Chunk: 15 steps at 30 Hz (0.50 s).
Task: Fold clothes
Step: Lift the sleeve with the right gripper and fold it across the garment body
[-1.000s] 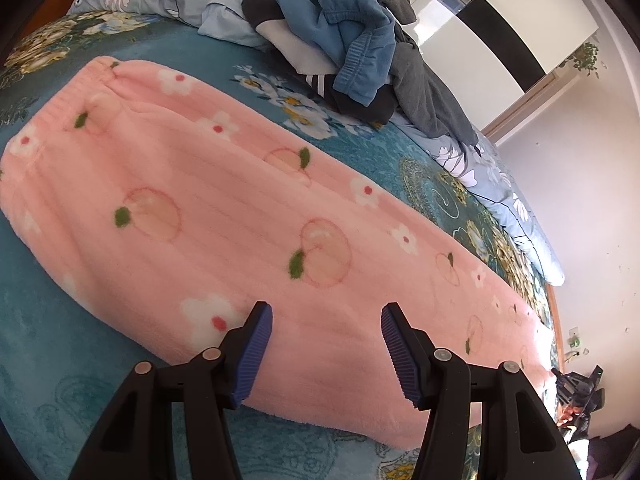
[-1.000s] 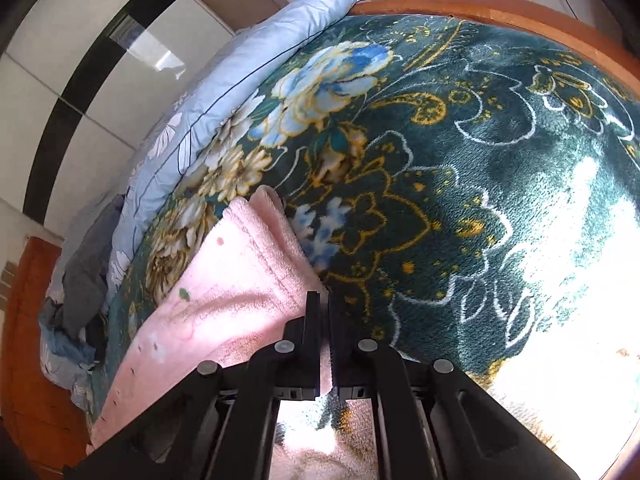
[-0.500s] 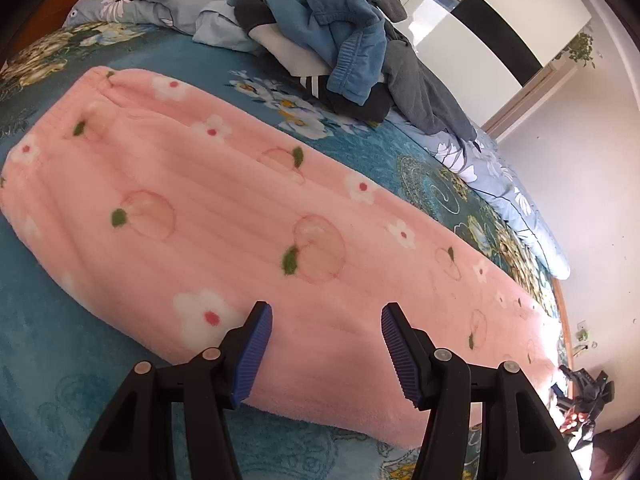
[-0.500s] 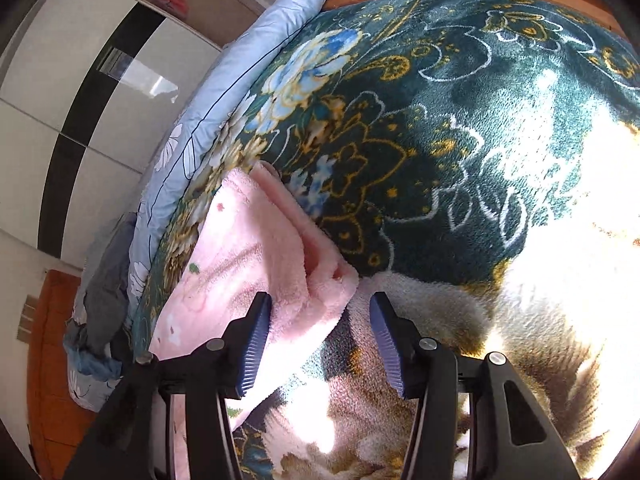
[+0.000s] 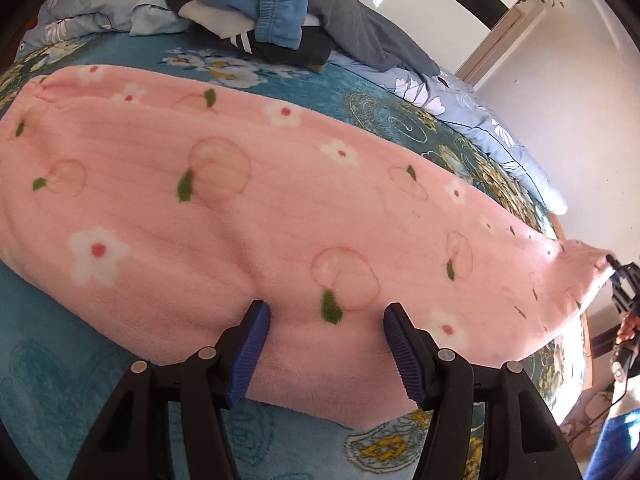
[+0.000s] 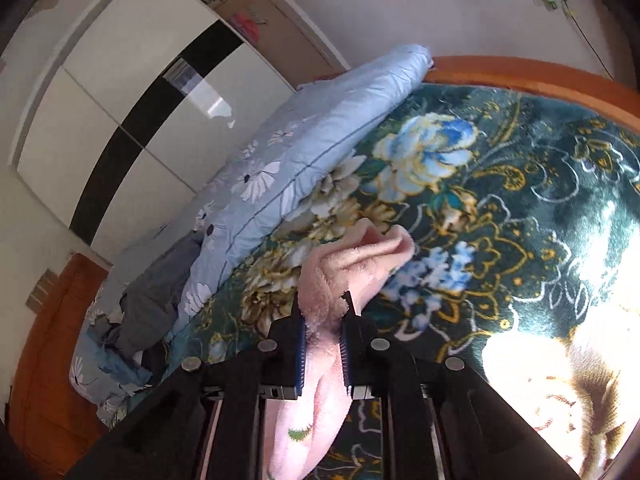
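Bed (image 5: 48,392) under a teal flowered blanket carries everything here; there are no boxes or baskets in either view, only the blanket as the surface that holds the laundry. Stretched long across it lies the pink fleece garment (image 5: 248,216), printed with white flowers and peach outlines, one end near the left edge of the left wrist view and the other tapering away to the right. The left tongs (image 5: 326,344) stand wide open at the garment's near edge, blue pads (image 5: 250,354) to either side of a patch of fleece, gripping nothing; whether the pads touch the cloth cannot be told. At the garment's far right end a small dark shape is the right tongs (image 5: 618,280), too small there to read. The right wrist view shows it better: the right tongs (image 6: 323,344) are closed almost fully on a bunched fold of the pink fleece garment (image 6: 352,264), which bulges out beyond the fingertips and hangs down between the arms, its lower part cut off by the frame. That end is lifted off the blanket (image 6: 500,200). At the back of the bed sits a pile of clothes (image 5: 280,12) in blue, grey, white and black, its top cropped. A pale blue quilt (image 6: 288,168) runs along the far side, with a white wardrobe (image 6: 132,92) crossed by a black band behind.
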Available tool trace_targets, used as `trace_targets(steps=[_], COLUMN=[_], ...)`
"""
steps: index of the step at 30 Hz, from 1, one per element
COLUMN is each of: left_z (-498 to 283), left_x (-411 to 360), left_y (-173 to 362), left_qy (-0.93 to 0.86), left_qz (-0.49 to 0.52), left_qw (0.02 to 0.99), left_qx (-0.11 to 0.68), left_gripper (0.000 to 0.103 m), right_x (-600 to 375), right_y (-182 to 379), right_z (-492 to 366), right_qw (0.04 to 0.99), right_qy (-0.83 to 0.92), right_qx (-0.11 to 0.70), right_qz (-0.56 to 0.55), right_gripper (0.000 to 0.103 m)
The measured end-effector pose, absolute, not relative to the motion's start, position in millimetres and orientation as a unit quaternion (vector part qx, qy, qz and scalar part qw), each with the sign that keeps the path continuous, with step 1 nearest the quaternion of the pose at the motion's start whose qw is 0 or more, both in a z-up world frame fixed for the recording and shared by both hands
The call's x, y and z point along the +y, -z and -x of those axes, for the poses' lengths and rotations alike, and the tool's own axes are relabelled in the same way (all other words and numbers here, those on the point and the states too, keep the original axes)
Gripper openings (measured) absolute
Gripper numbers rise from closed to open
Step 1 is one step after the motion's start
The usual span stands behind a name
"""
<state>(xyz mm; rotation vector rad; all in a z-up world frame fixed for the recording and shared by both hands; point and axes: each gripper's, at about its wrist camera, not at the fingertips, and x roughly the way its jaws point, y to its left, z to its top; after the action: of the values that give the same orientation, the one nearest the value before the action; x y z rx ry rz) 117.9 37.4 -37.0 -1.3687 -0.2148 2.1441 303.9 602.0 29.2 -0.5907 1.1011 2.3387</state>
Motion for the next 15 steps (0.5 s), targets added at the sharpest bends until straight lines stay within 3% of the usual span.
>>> trace_targets(steps=[8,15], left_z=[-109.1,-98.4], left_x=[-33.6,-106.7], left_y=[5.6,6.3], left_qy=[-0.823,-0.830], left_qz=[0.470,0.454], left_qw=[0.272,0.220], left_qx=[-0.168,-0.238], left_gripper=[0.064,0.064], right_x=[470.6,326.1], right_y=[-123.5,-111.6], right_z=[-206.7,-121.0], right_qw=[0.107,-0.008], right_qy=[-0.937,-0.951], right_qx=[0.246,0.135], right_qz=[0.223,0.279], right_gripper=[0.015,0.015])
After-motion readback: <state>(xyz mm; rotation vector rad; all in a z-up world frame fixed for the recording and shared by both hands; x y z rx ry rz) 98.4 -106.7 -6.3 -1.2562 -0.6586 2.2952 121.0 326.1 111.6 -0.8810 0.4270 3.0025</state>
